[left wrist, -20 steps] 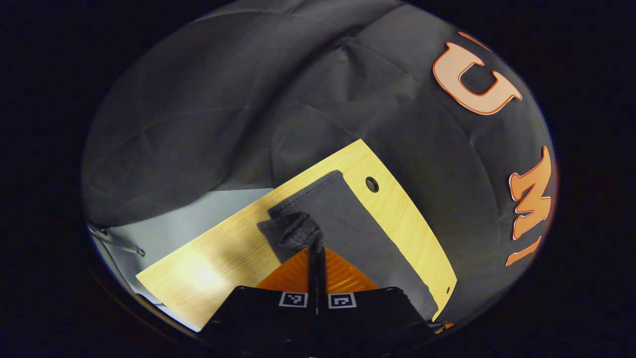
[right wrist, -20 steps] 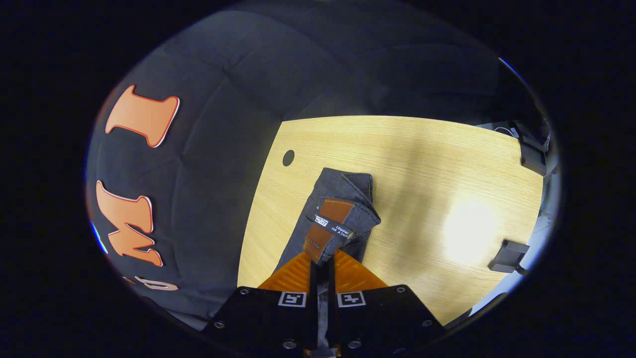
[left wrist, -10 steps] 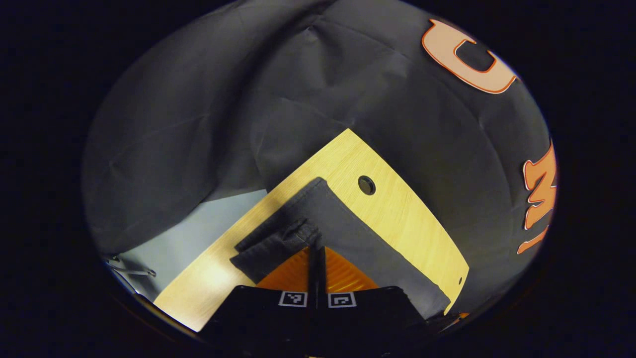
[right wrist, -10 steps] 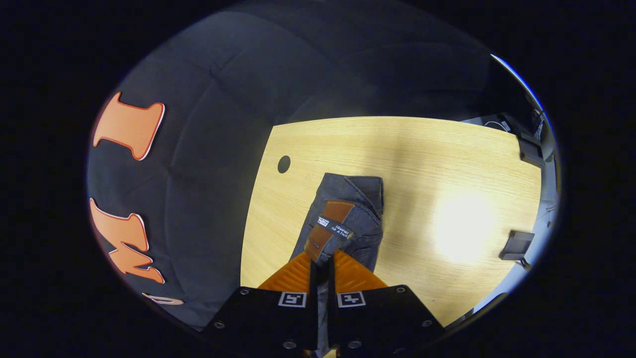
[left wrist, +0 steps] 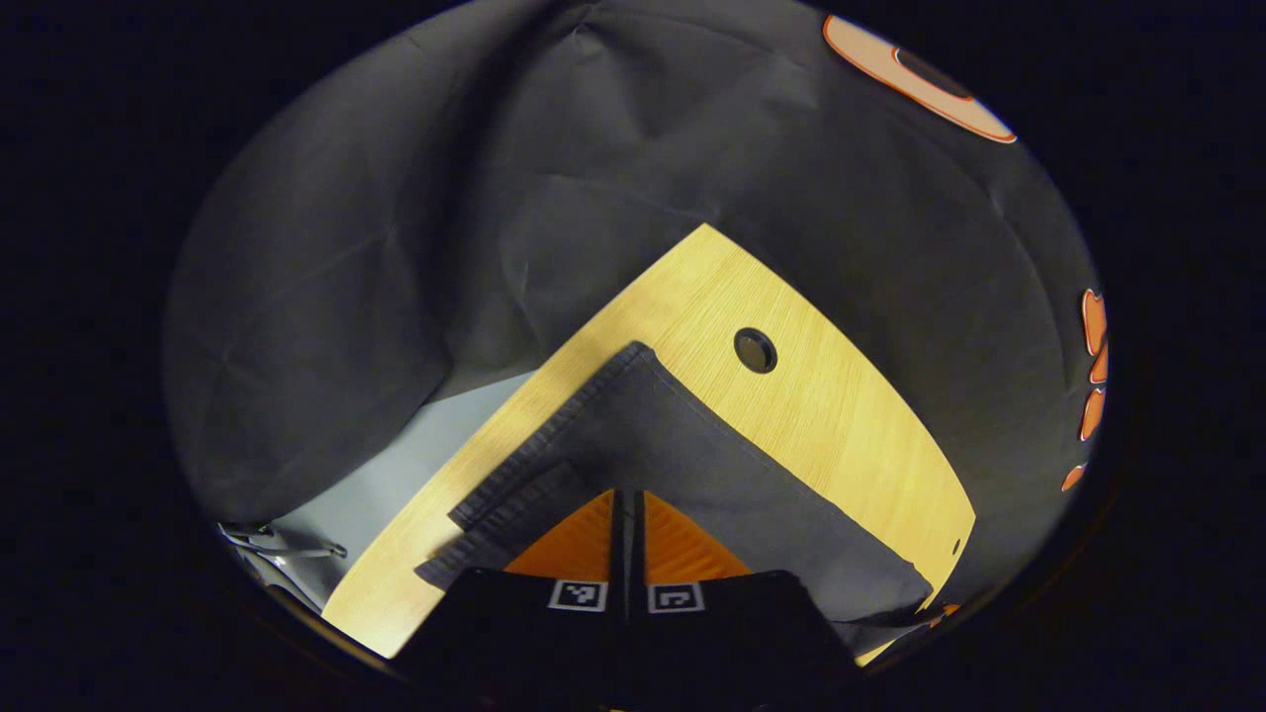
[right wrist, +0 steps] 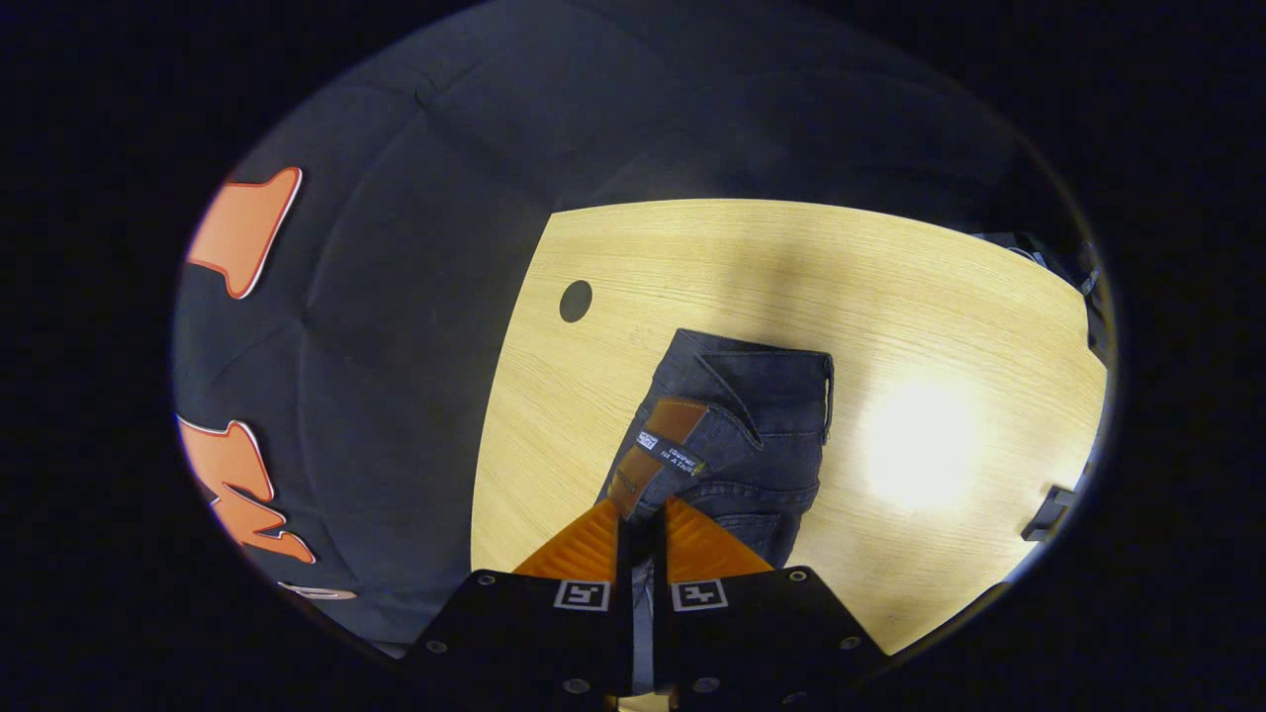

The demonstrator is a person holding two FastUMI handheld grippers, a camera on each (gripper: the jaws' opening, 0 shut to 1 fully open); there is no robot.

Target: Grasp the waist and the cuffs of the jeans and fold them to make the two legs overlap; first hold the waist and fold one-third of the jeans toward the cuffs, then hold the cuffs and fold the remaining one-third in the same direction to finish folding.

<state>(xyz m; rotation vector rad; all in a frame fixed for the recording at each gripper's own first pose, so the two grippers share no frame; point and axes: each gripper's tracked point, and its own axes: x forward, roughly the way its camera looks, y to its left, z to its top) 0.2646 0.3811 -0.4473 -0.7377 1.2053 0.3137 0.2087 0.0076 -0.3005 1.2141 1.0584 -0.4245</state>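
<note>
Losing the cuffs is the nearest risk: the left hand-held gripper (left wrist: pixel 626 494) has its fingers pressed together on the hem end of the jeans (left wrist: pixel 692 465), and only a thin bite of cloth sits between them, so a quick pull could slip the two layers apart and leave the legs askew. The right hand-held gripper (right wrist: pixel 643 506) is clenched on the waistband beside the leather patch (right wrist: pixel 661 450); the band bunches there, and if it is laid down that way the fold will likely hold a lump. The dark cloth also runs close to the desk (left wrist: pixel 831 415) edge in the left gripper view, so a stray tug might drag it over the side.

The jeans are dark grey denim lying on the pale wooden desk, the cuff end flat with stitched hems stacked, the waist end raised and creased, a pocket flap turned out. A round hole (right wrist: pixel 576 300) in the desk lies just beyond the cloth.
</note>
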